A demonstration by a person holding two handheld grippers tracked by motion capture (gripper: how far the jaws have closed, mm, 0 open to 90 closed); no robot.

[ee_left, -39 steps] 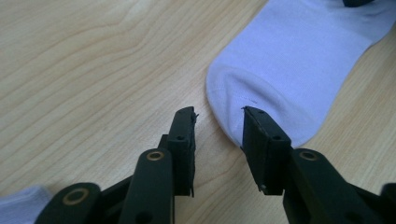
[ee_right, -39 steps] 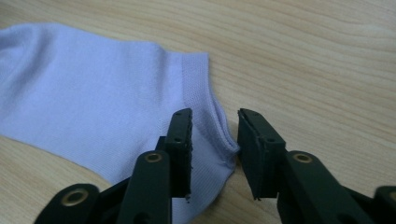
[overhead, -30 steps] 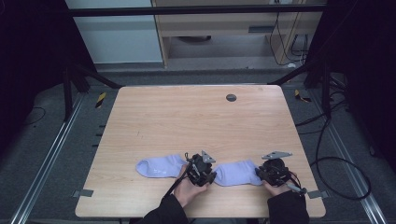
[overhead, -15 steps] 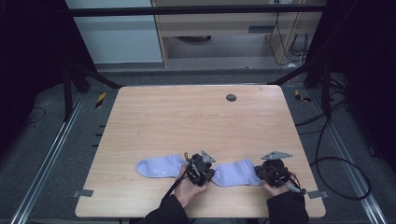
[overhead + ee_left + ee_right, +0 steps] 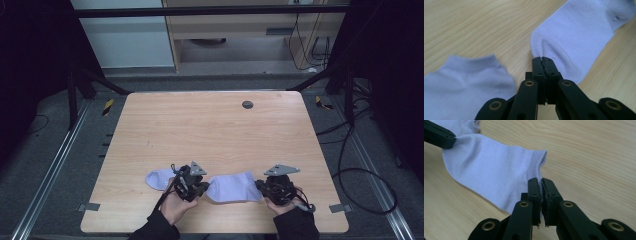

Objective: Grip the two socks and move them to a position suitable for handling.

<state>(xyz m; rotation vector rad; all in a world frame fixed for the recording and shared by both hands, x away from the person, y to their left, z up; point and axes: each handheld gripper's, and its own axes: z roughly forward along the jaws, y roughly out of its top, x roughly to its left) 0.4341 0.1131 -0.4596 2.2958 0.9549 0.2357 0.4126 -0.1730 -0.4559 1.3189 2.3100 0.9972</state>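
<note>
Both claws, left claw (image 5: 543, 60) and right claw (image 5: 541, 181), are clenching opposite ends of the sock (image 5: 234, 186); lifting wants even tension.

Wide open tabletop (image 5: 200, 130) from nine through twelve to three o'clock, just a small dark disc (image 5: 247, 104) near the far edge. Along the near edge, two pale socks (image 5: 234, 187) (image 5: 159, 178) crowd the lane.

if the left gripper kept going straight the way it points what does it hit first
The sock it is already shut on: the left gripper pinches that sock's edge, and the fabric stretches on ahead. Beyond it is probably bare table.
</note>
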